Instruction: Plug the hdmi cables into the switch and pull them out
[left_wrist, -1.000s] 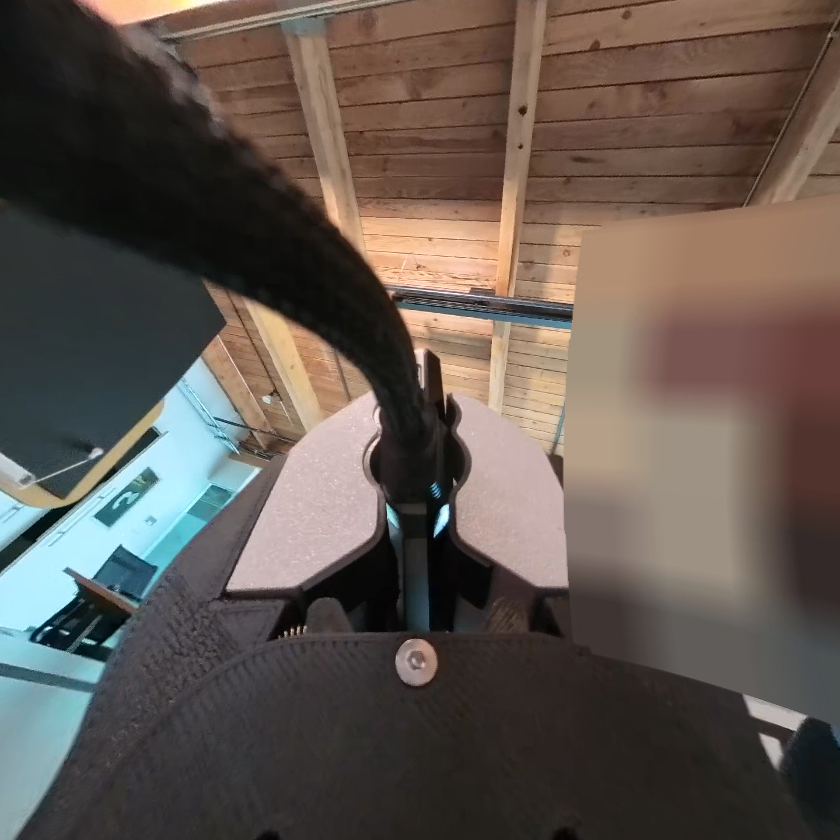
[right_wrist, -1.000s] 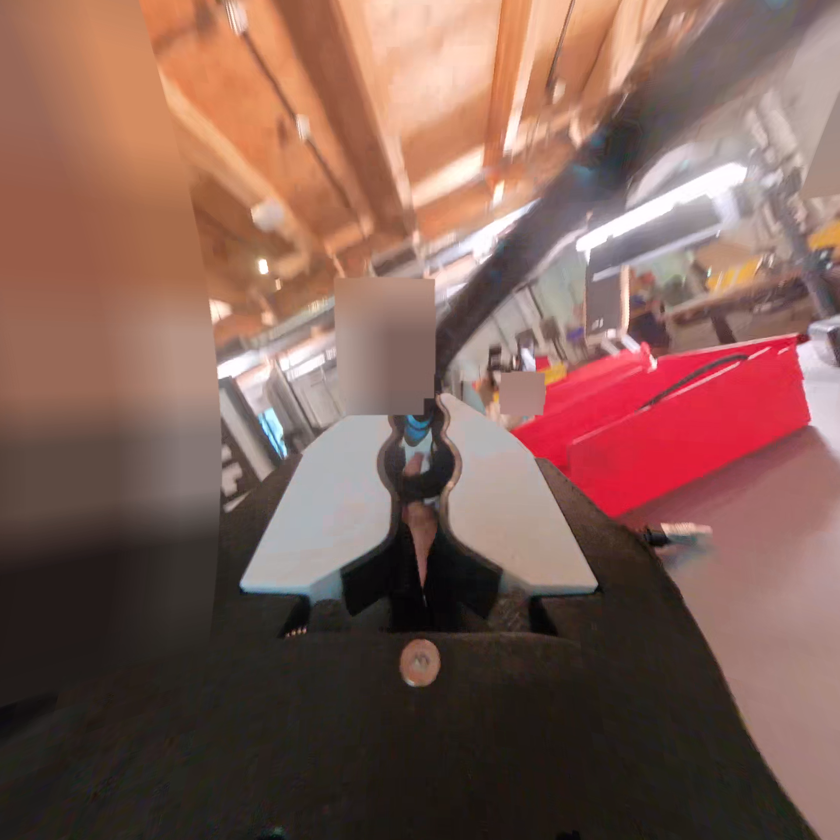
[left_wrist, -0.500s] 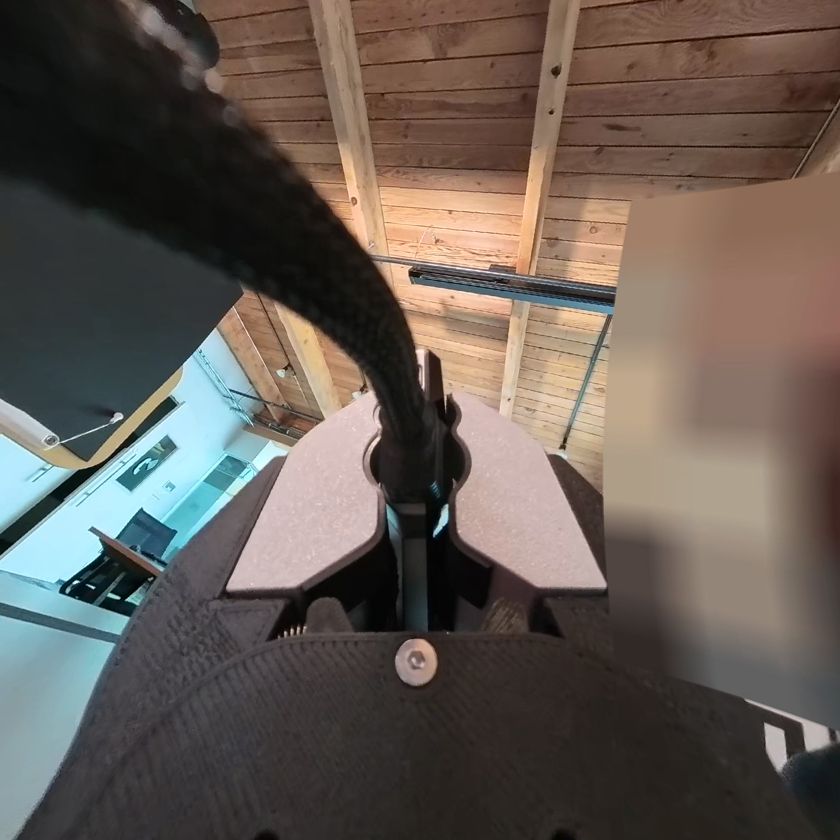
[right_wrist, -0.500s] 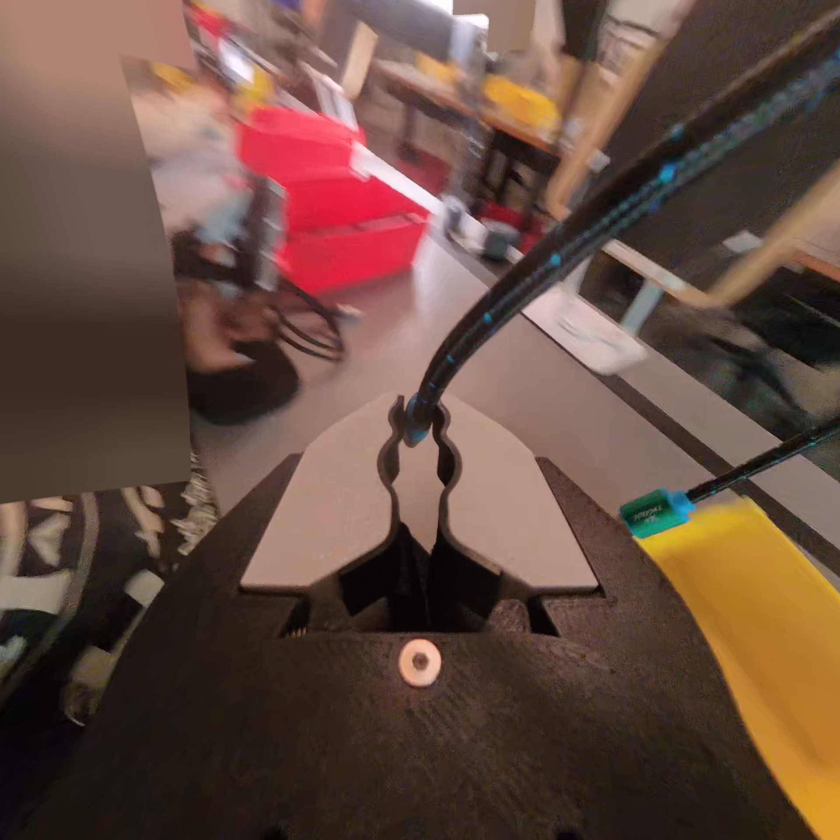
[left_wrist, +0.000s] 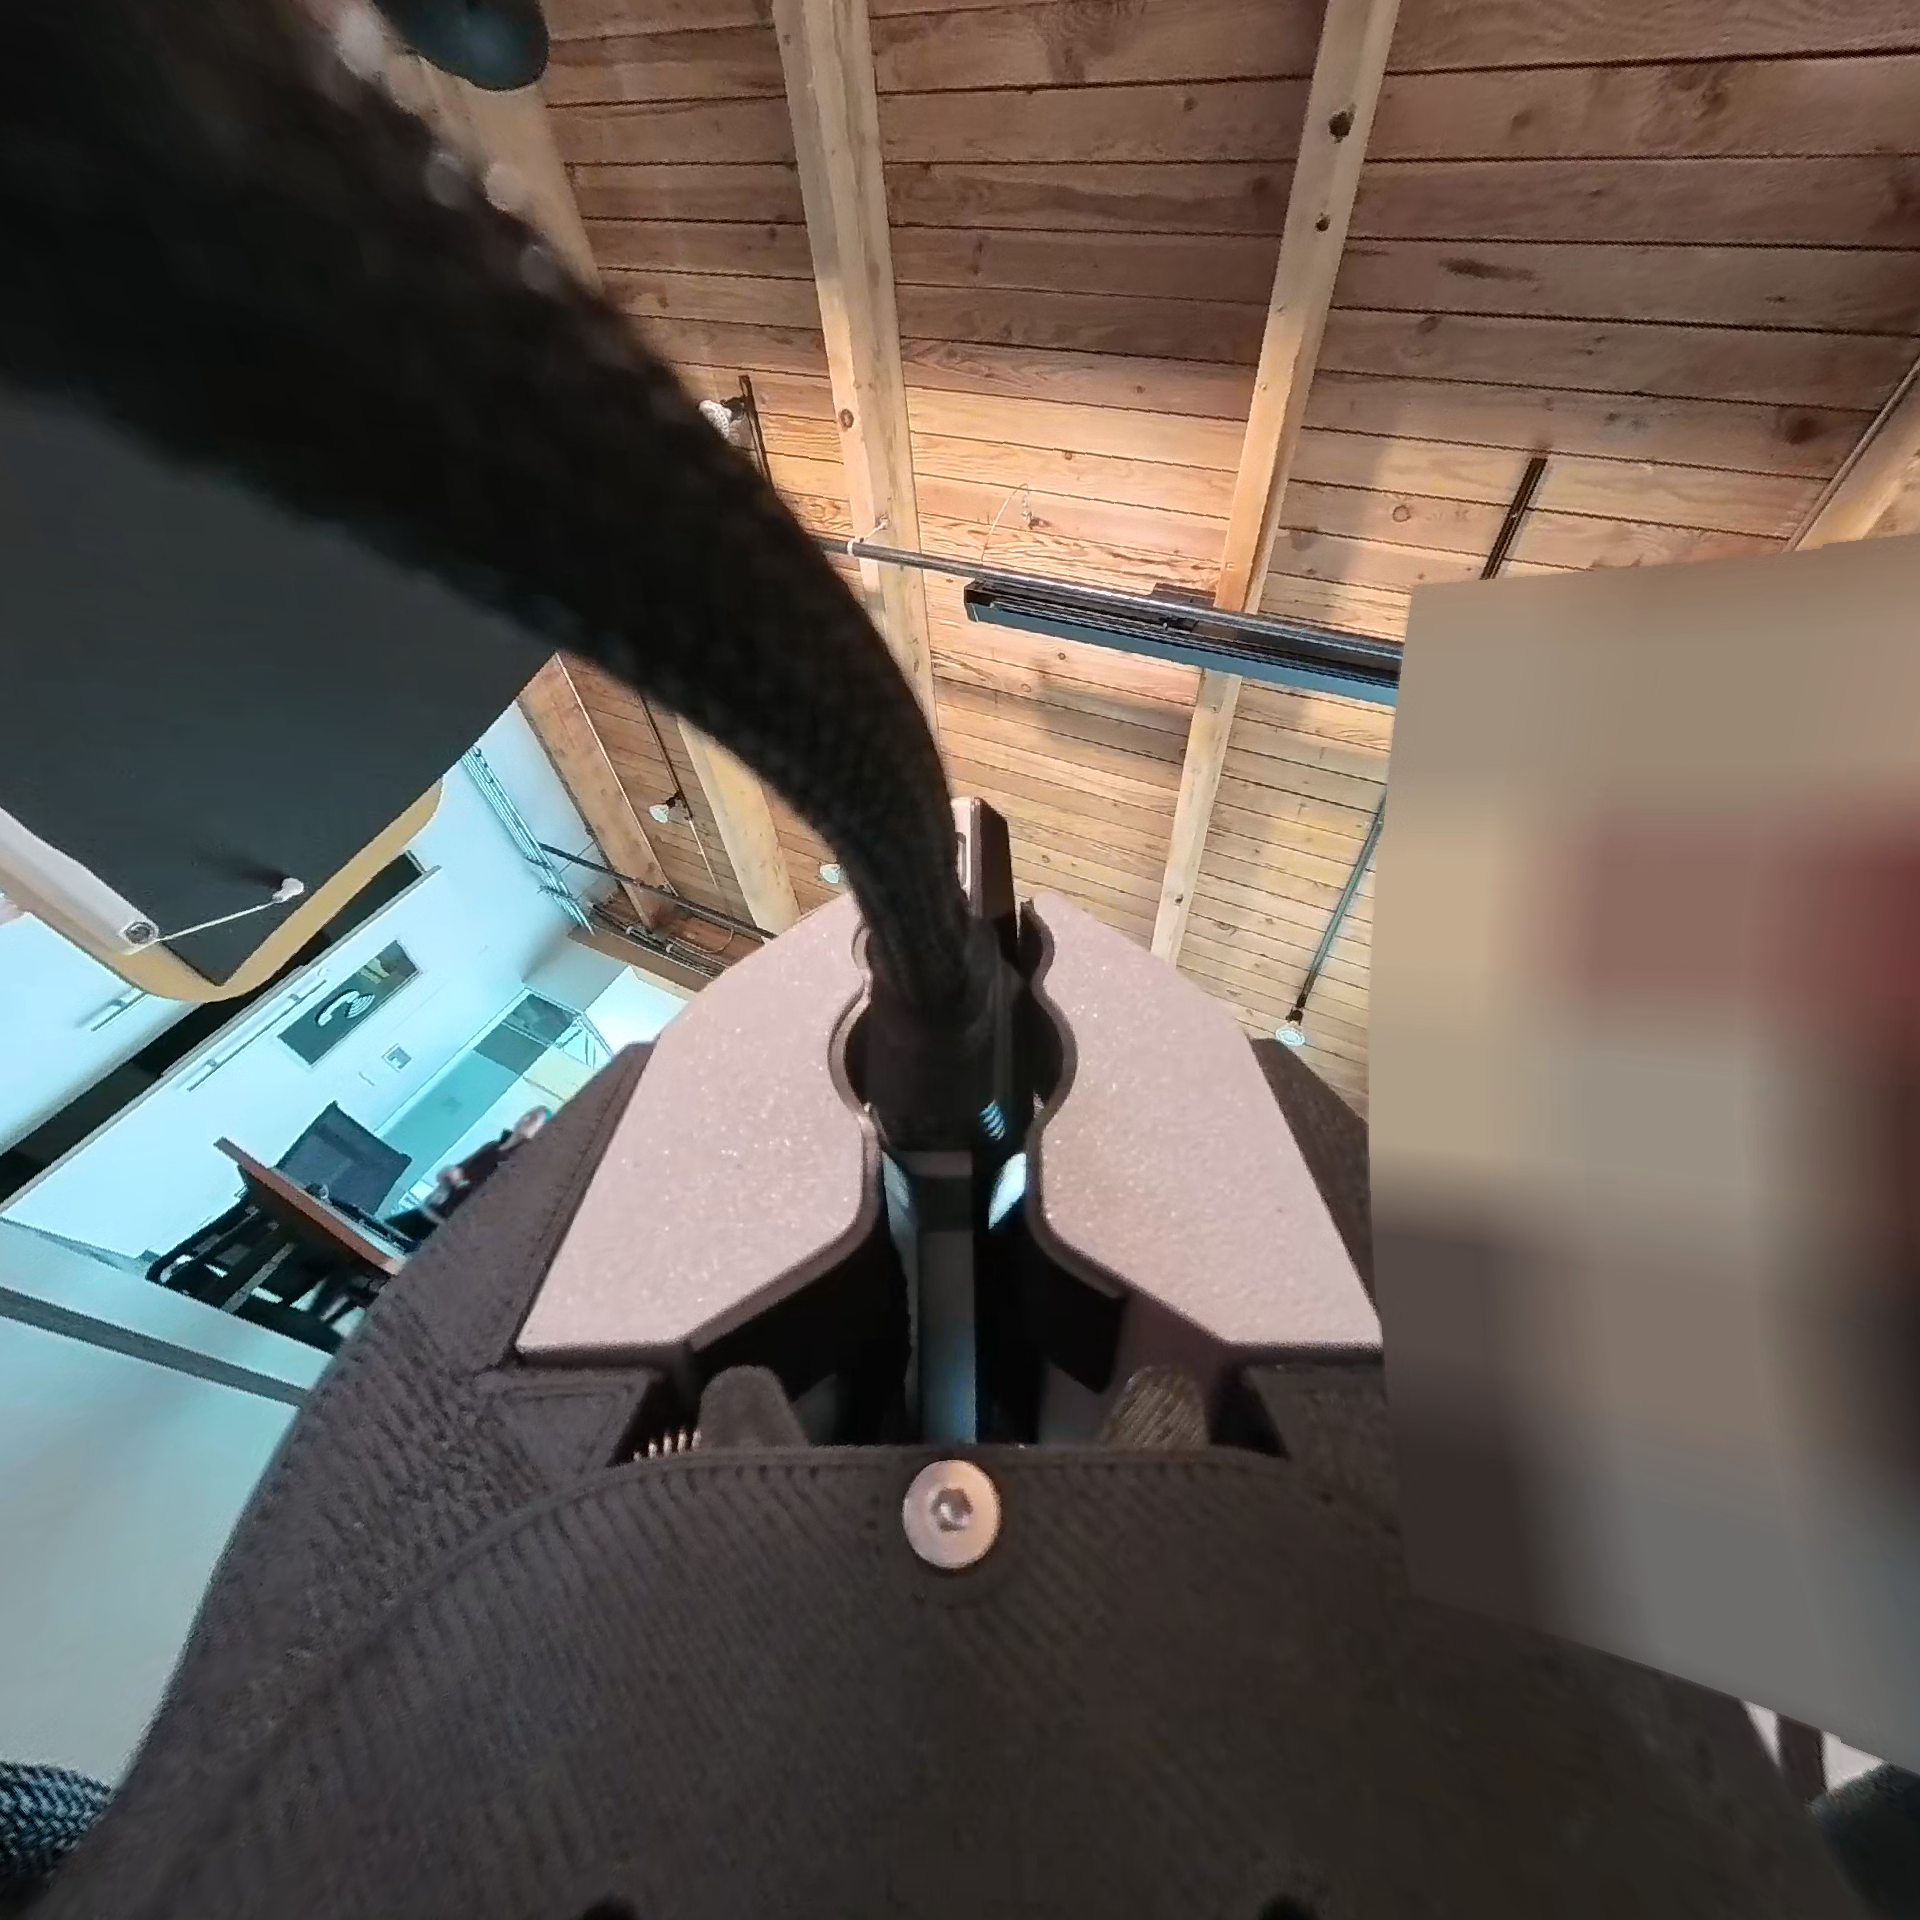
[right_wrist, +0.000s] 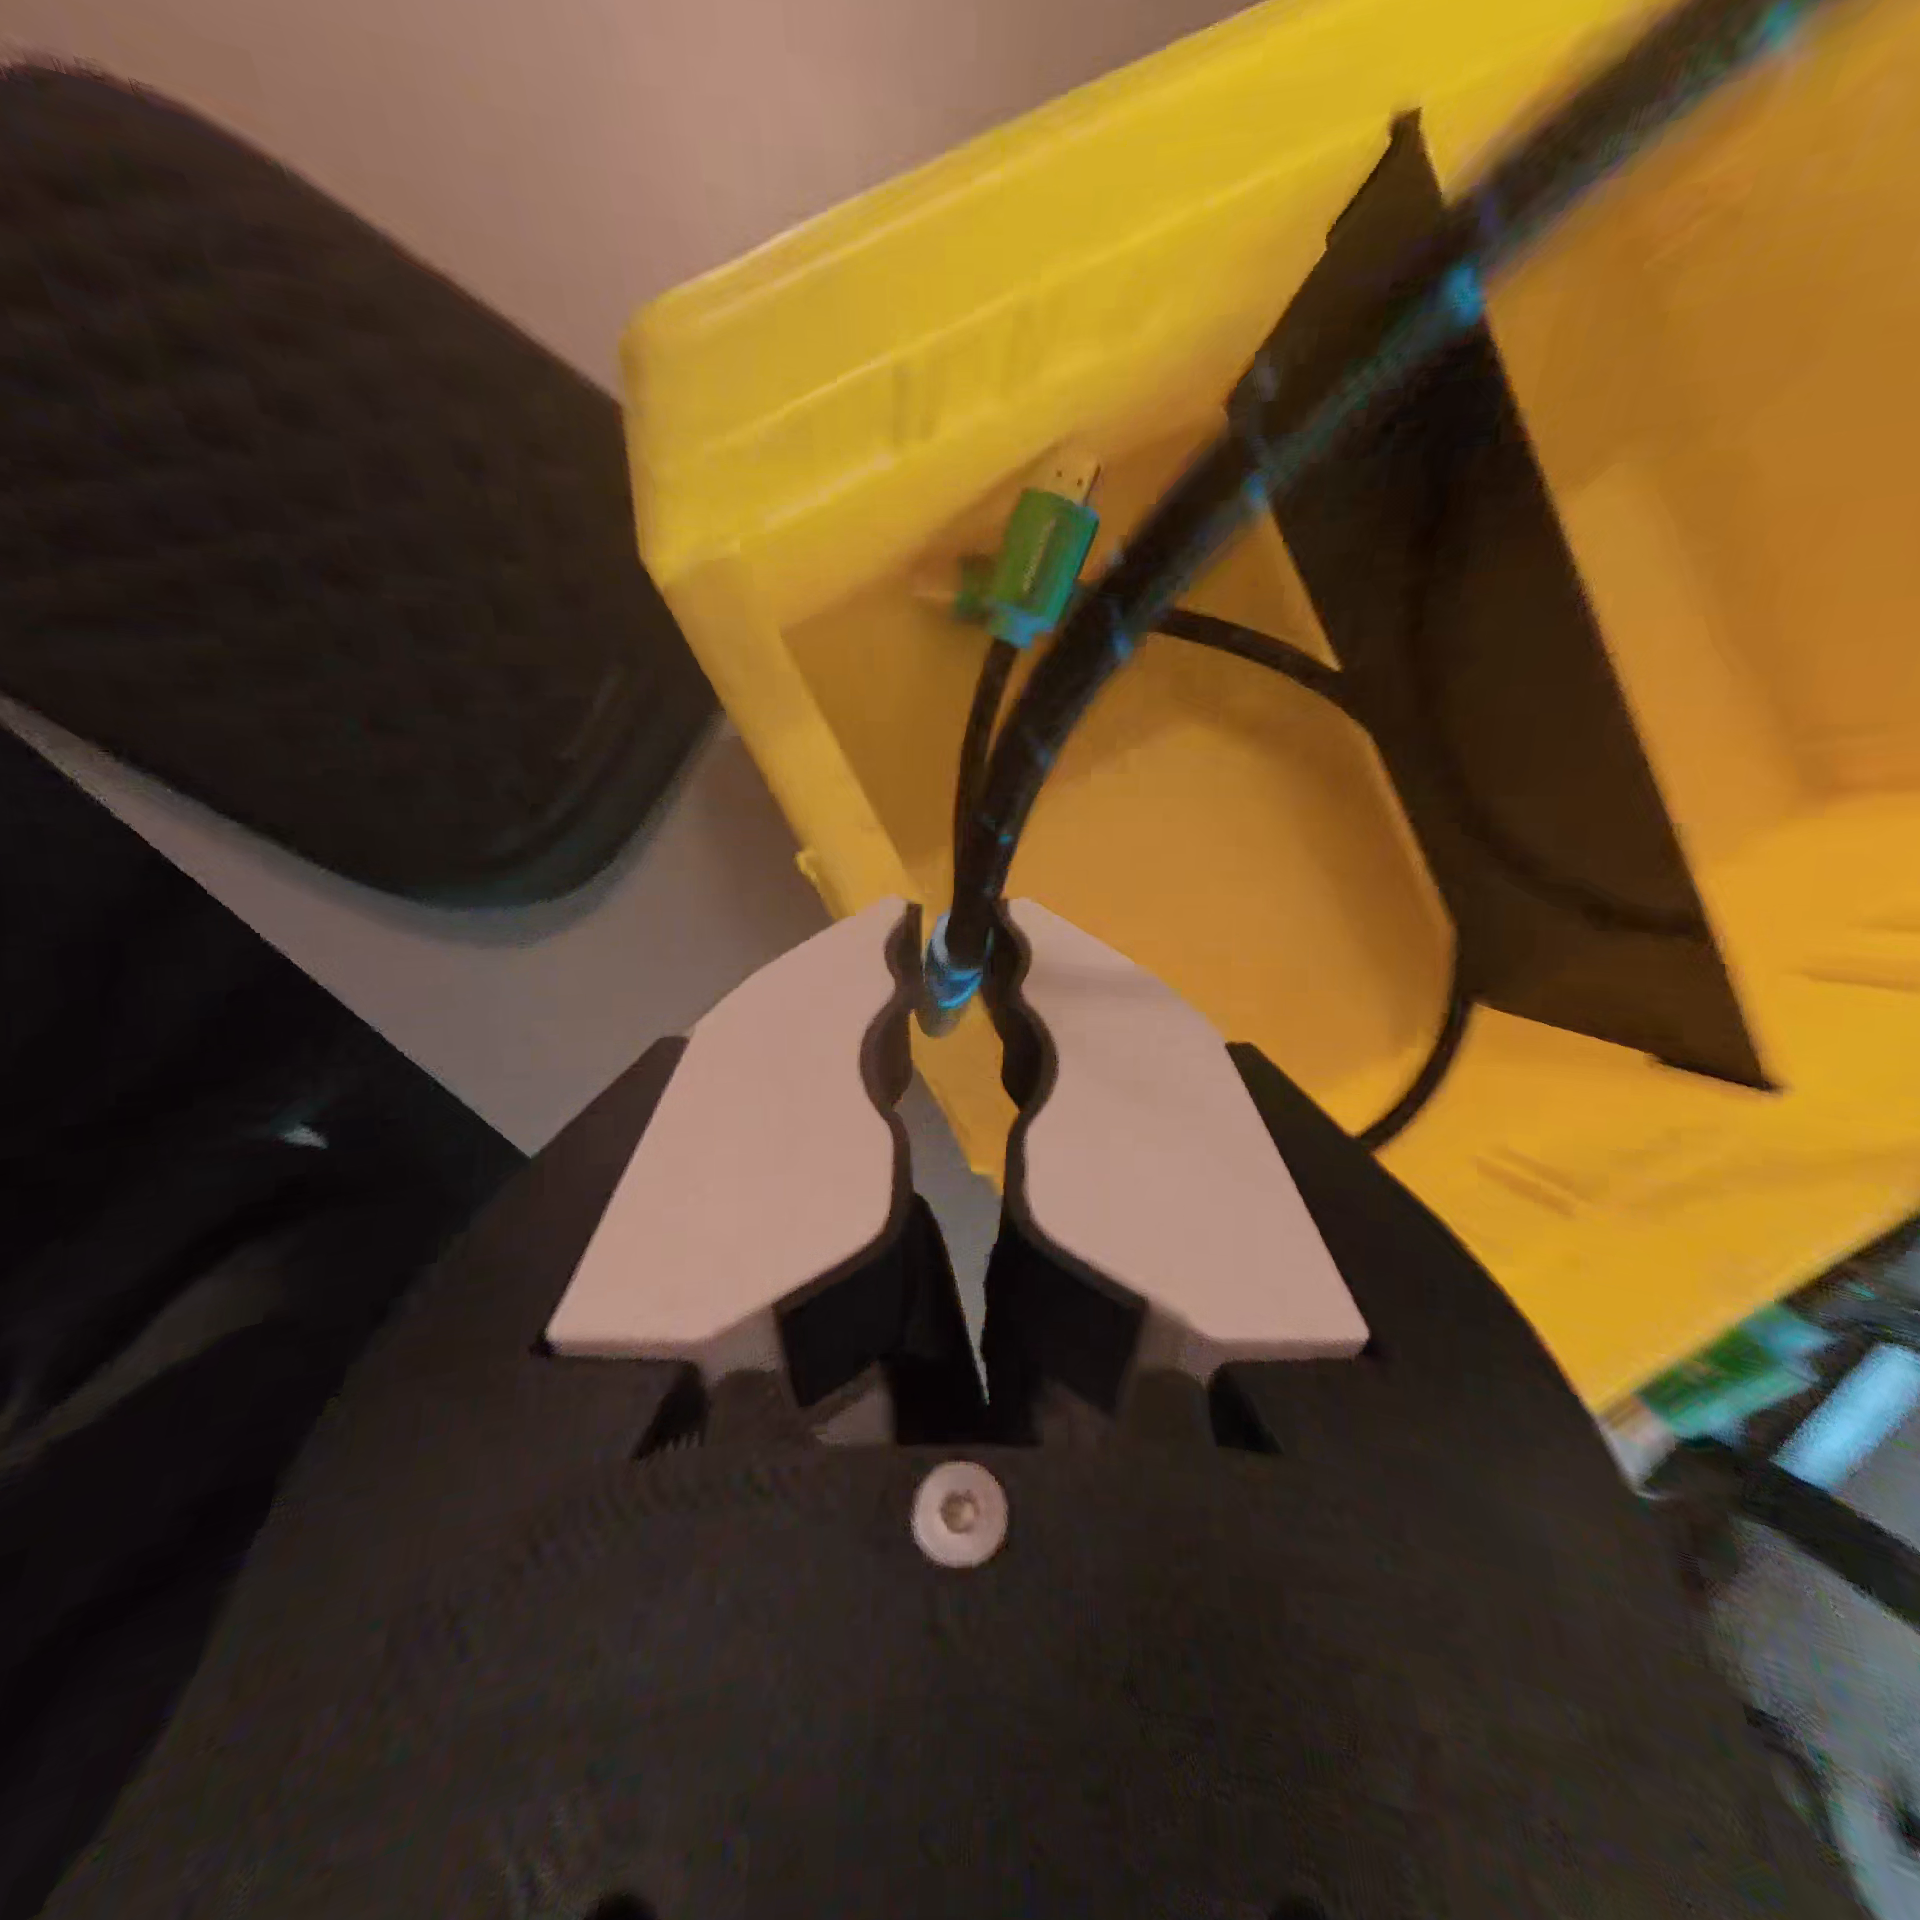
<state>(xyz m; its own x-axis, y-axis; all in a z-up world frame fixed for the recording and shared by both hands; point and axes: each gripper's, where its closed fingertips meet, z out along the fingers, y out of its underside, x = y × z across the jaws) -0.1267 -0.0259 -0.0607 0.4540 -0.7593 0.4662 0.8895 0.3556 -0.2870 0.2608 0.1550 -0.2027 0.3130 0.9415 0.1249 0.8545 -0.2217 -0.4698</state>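
Left gripper (left_wrist: 951, 997), pointed at the timber ceiling (left_wrist: 1143, 312), is clamped on a thick black braided cable (left_wrist: 810, 727) at the strain-relief neck; the flat black plug body (left_wrist: 945, 1247) sits down between the fingers.

Right gripper (right_wrist: 956, 971), fingers nearly together, pinches a thinner black cable with blue flecks (right_wrist: 1023, 748) near a blue-grey collar at the fingertips. That cable runs up over the yellow bin (right_wrist: 1039, 260). Frame is motion-blurred.

Inside the bin, near its left wall: a green plug (right_wrist: 1039, 561) on a thin black cable (right_wrist: 1444, 935) looping across the bin floor.

Handling, as judged: braid is light and floppy and gives no push. The plug shell is the stiff part; take hold there for insertion, squarely, since the metal tip likely bends if forced crooked.

Only the right view shows the bin and green plug; only the left shows a plug body seated in the grip. The switch shows in neither.
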